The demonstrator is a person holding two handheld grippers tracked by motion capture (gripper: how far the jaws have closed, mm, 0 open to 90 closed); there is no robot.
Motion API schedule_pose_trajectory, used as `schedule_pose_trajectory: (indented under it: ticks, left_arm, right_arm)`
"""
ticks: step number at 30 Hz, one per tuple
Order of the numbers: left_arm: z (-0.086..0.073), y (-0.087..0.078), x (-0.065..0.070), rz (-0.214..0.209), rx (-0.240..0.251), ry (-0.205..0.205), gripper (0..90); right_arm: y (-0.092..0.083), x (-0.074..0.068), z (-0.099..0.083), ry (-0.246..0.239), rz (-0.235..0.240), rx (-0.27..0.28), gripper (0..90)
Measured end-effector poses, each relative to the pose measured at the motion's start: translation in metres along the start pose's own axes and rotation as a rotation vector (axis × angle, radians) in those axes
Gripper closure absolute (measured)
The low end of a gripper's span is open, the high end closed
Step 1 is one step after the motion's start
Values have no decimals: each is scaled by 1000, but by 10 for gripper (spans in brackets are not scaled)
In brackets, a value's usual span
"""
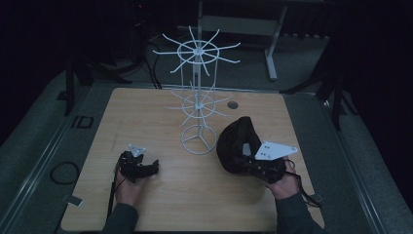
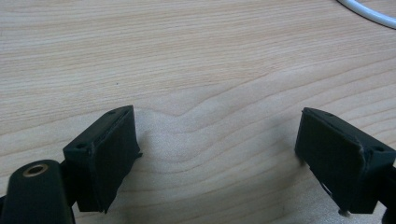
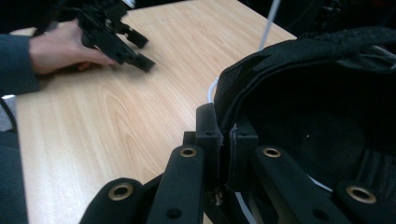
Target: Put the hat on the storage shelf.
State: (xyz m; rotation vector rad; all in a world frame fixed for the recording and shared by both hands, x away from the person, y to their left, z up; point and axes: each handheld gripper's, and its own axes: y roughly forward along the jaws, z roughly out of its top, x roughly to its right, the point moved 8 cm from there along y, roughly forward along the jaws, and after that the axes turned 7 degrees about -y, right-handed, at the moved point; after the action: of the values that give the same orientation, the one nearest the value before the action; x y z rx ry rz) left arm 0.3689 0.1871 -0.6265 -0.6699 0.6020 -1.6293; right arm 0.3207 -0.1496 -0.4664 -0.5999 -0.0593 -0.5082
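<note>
A black cap (image 1: 237, 139) is tilted up off the right side of the wooden table (image 1: 195, 200), its hollow inside facing my right gripper (image 1: 246, 158). In the right gripper view, that gripper (image 3: 227, 128) is shut on the cap's rim (image 3: 261, 60), with the edge pinched between the pads. My left gripper (image 1: 152, 168) rests low on the table's left side. Its jaws stand wide open (image 2: 217, 140) over bare wood with nothing between them. It also appears farther off in the right gripper view (image 3: 135, 49), held by a hand.
A white wire display rack (image 1: 197, 97) with two tiers of radiating hooks stands on a ring base (image 1: 198, 140) at the table's middle, just left of the cap. Its base wire (image 2: 369, 11) crosses the top right corner of the left gripper view. The surroundings are dark floor.
</note>
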Motion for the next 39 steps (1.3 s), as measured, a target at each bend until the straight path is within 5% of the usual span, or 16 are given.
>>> schedule_pose_trajectory:
  ticks: [26, 39]
  left_arm:
    - [-2, -3, -4, 18, 7, -22, 153]
    - [-2, -3, -4, 18, 6, -22, 153]
  right_arm:
    - [11, -48, 53, -83, 224, 145, 857]
    - [19, -63, 58, -108, 281, 141, 857]
